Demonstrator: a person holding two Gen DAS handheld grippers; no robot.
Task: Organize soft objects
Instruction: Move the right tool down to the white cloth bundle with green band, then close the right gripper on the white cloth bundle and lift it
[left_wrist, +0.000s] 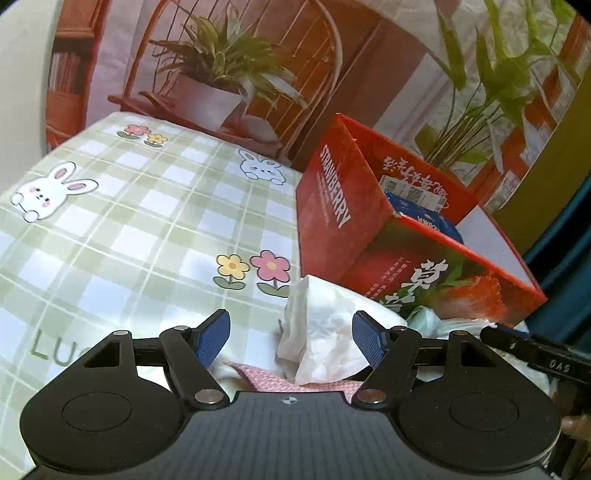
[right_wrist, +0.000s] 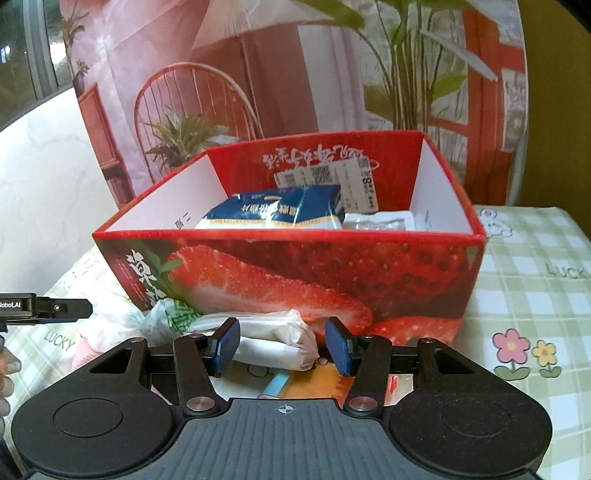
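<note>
A red strawberry box (left_wrist: 373, 236) stands open on the checked tablecloth (left_wrist: 129, 221); it also fills the right wrist view (right_wrist: 295, 277). Inside lie a blue tissue pack (right_wrist: 273, 212) and a small white packet (right_wrist: 376, 221). My left gripper (left_wrist: 291, 336) is open around a crumpled white soft pack (left_wrist: 325, 332), above a pink cloth (left_wrist: 295, 384). My right gripper (right_wrist: 282, 345) is open around a white wrapped pack (right_wrist: 273, 339) in front of the box. A green-printed soft bag (right_wrist: 170, 317) lies beside it.
The left gripper's tip (right_wrist: 44, 308) shows at the left edge of the right wrist view, and the right gripper's arm (left_wrist: 535, 350) at the right edge of the left wrist view. A printed backdrop with chair and plants (left_wrist: 221, 74) hangs behind the table.
</note>
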